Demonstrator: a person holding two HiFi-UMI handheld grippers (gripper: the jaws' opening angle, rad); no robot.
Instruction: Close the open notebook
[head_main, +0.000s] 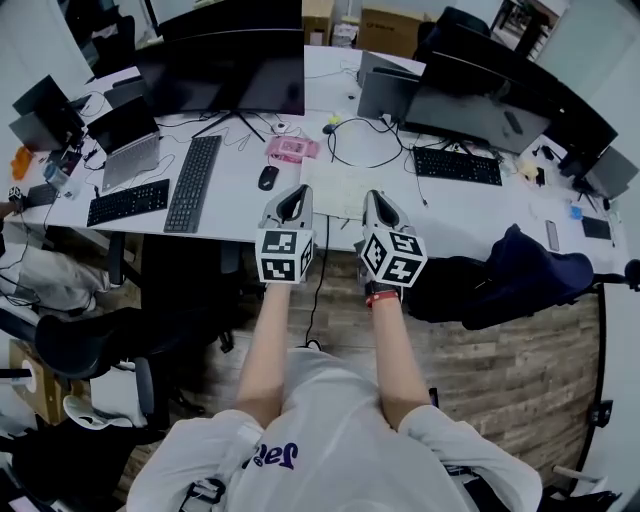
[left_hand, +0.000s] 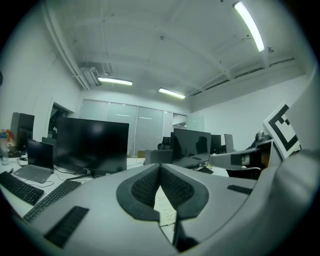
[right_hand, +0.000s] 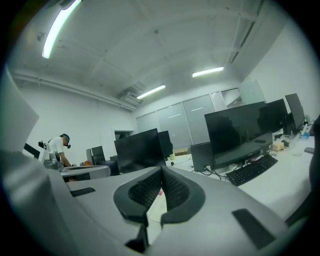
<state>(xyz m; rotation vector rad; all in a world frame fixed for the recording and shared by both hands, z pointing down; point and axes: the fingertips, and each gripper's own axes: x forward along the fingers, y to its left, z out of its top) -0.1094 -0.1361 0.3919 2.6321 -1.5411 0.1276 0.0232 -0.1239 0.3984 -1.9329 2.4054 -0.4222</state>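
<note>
A keyboard (head_main: 193, 183) and a mouse (head_main: 268, 177) lay on the white tabletop (head_main: 235, 195), at 9 and 10 o'clock of my left gripper (head_main: 293, 192). Its jaws were closed on nothing. The open notebook (head_main: 343, 188) lay flat near the tabletop's front edge, at my 12 o'clock, between my two grippers. My right gripper (head_main: 378, 196) showed at its 3 o'clock, jaws likewise pressed together and empty.

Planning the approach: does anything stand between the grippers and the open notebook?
Nothing visible does. The open white lined notebook lies on the white desk just ahead of the left gripper and right gripper, both shut. The black computer mouse sits clear to its left.
</note>
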